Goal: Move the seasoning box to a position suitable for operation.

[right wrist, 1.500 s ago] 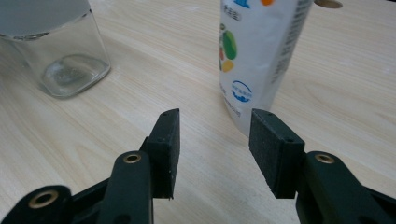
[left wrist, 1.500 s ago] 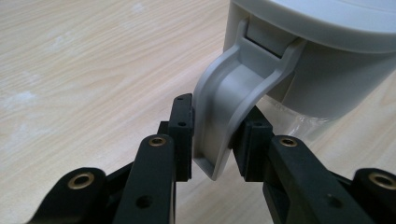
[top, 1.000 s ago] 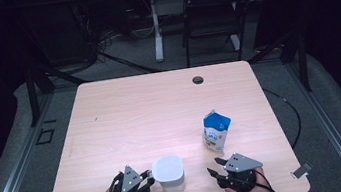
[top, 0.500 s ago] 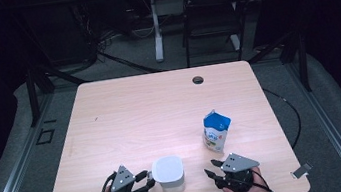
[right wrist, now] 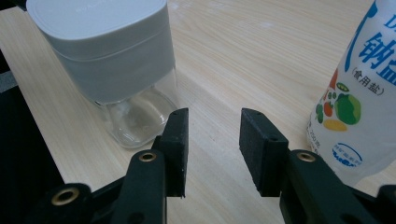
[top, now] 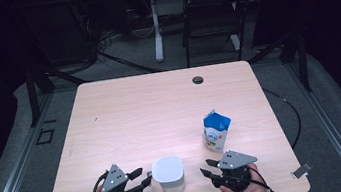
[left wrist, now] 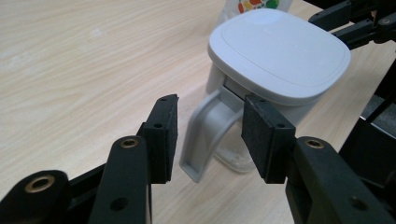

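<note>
Both left gripper [left wrist: 210,135] fingers [left wrist: 163,135] flank the jar's handle [left wrist: 203,140] — untouched.

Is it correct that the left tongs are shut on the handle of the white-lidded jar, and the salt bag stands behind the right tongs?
Not quite: the left tongs are open, having just been opening; the jar handle lies between untouched pads, as the left gripper view shows. The salt bag does stand behind the right tongs.

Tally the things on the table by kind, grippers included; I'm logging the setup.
Lidded jar with handle: 1
Salt bag: 1
Hand-held gripper: 2, left and right
Total: 4
</note>
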A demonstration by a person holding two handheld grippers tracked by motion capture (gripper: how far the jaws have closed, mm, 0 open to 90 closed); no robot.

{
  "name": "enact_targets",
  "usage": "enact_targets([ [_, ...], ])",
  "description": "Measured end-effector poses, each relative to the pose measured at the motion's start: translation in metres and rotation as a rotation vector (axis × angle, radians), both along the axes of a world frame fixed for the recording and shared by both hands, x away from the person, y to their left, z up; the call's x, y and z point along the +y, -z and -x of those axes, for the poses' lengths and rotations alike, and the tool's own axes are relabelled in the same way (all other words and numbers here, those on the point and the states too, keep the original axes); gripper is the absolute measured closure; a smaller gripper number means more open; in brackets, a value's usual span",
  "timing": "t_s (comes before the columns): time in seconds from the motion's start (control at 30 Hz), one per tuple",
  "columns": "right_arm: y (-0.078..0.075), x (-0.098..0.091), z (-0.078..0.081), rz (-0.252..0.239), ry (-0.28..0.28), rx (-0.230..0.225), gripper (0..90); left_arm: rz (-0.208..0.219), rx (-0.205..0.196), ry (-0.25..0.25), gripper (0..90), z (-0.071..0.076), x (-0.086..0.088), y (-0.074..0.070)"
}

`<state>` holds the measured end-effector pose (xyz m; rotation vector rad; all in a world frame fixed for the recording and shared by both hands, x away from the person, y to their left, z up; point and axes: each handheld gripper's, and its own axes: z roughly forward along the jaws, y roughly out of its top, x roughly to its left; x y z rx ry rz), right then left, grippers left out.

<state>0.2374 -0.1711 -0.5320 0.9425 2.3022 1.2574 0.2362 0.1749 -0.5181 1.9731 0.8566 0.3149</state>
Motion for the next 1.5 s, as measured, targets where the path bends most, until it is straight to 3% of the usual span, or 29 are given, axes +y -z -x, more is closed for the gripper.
enact_targets([
  [0.17, -0.005, 0.006, -0.004, 0.009, -0.032, 0.034, 64.2, 0.013, -0.004, -0.006, 57.0, -0.004, 0.003, -0.004],
  [0.3, -0.007, 0.011, -0.01, 0.02, -0.039, 0.026, 64.2, 0.015, -0.002, 0.031, 58.7, -0.007, 0.002, -0.007],
  [0.4, -0.01, 0.015, -0.013, 0.006, -0.043, 0.011, 65.8, 0.01, -0.01, 0.048, 59.5, -0.009, 0.0, -0.012],
  [0.53, -0.015, 0.021, -0.019, 0.022, -0.058, -0.01, 67.2, 0.013, -0.017, 0.034, 59.6, -0.011, -0.003, -0.016],
  [0.73, -0.027, 0.029, -0.025, 0.005, -0.088, -0.036, 69.7, -0.004, -0.001, 0.026, 64.4, -0.017, -0.006, -0.022],
  [0.9, -0.037, 0.031, -0.026, -0.021, -0.08, -0.063, 72.4, -0.007, 0.011, 0.041, 71.1, -0.022, -0.014, -0.028],
  [1.03, -0.035, 0.029, -0.022, -0.019, -0.091, -0.047, 75.1, -0.045, -0.011, 0.062, 77.4, -0.02, -0.02, -0.03],
  [1.13, -0.032, 0.026, -0.02, -0.017, -0.096, -0.026, 77.6, -0.045, -0.017, 0.073, 82.8, -0.018, -0.021, -0.031],
  [1.3, -0.031, 0.022, -0.017, -0.015, -0.065, -0.047, 85.4, -0.037, -0.021, 0.078, 87.4, -0.018, -0.023, -0.03],
  [1.5, -0.029, 0.023, -0.016, -0.001, -0.083, -0.036, 90.0, -0.044, -0.02, 0.098, 90.0, -0.016, -0.026, -0.03],
])
